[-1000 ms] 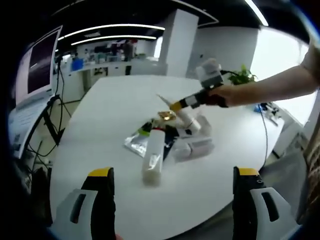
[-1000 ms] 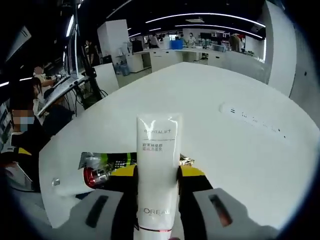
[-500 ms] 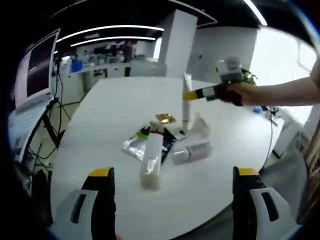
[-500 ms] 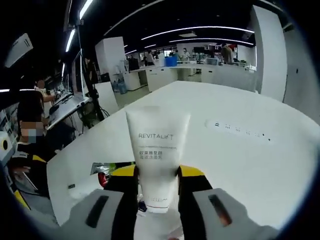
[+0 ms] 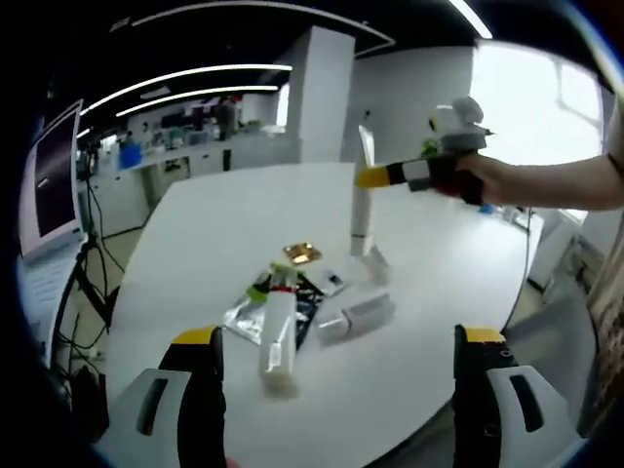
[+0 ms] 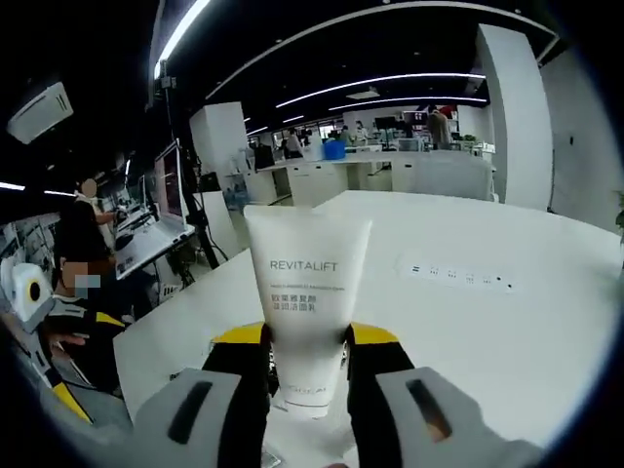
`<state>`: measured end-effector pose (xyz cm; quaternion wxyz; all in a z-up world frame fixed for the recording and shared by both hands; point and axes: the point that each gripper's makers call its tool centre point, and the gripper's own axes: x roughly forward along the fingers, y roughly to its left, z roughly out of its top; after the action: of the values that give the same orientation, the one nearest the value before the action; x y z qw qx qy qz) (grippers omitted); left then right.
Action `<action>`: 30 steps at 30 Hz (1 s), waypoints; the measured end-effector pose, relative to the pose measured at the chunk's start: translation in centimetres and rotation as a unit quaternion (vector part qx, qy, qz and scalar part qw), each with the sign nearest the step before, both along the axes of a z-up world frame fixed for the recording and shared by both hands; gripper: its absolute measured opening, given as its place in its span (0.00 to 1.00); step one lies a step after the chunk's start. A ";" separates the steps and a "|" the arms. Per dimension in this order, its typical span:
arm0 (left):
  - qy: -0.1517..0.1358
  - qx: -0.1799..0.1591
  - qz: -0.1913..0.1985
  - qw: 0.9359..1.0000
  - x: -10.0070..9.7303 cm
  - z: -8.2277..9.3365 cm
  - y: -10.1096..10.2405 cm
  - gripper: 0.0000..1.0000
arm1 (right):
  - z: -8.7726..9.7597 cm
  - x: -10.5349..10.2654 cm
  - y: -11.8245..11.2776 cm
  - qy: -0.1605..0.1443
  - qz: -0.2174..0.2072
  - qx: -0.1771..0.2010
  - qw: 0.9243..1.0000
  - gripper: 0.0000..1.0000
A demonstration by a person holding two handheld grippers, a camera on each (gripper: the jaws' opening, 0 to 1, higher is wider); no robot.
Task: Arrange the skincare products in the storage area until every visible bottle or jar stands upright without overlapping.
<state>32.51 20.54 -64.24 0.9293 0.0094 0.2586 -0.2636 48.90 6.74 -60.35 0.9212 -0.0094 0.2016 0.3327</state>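
My right gripper [image 6: 307,361] is shut on a white REVITALIFT tube [image 6: 305,292], which it holds upright. In the left gripper view that tube [image 5: 363,210] stands vertical behind the pile, its lower end close to the white table [image 5: 195,224], with the right gripper [image 5: 375,177] clamped near its top. The pile holds a white tube [image 5: 276,336] lying flat, a foil sachet [image 5: 244,317], a green-capped item [image 5: 259,288], a gold-lidded jar [image 5: 302,253] and a white bottle [image 5: 356,314] on its side. My left gripper [image 5: 341,390] hangs open over the near table edge, well short of the pile.
A person's hand and forearm [image 5: 546,185] reach in from the right behind the right gripper. A white power strip [image 6: 458,276] lies on the far part of the table. A person [image 6: 83,283] sits at desks to the left. A monitor [image 5: 54,171] stands beyond the table's left edge.
The right gripper has lifted the REVITALIFT tube out of the pile and turned it from slanted to upright. The left gripper stayed open; its view shifted a little.
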 end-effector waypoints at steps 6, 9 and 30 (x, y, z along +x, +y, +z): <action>-0.005 -0.001 -0.019 1.000 -0.3 0.3 -1.3 0.95 | 1.0 -2.1 0.1 -0.017 0.010 -0.007 1.000 0.29; -0.010 -0.003 -0.029 1.000 -0.3 0.7 -2.1 0.95 | 1.4 -2.9 -0.1 -0.018 0.006 0.003 1.000 0.29; -0.041 -0.019 -0.143 0.989 1.6 4.1 -9.7 0.94 | 4.3 -8.6 -1.7 -0.036 -0.008 0.029 0.999 0.29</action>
<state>34.12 10.81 -60.12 0.8916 0.0391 0.2113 -0.3985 40.31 5.08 -56.00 0.9303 0.0074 0.1589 0.3305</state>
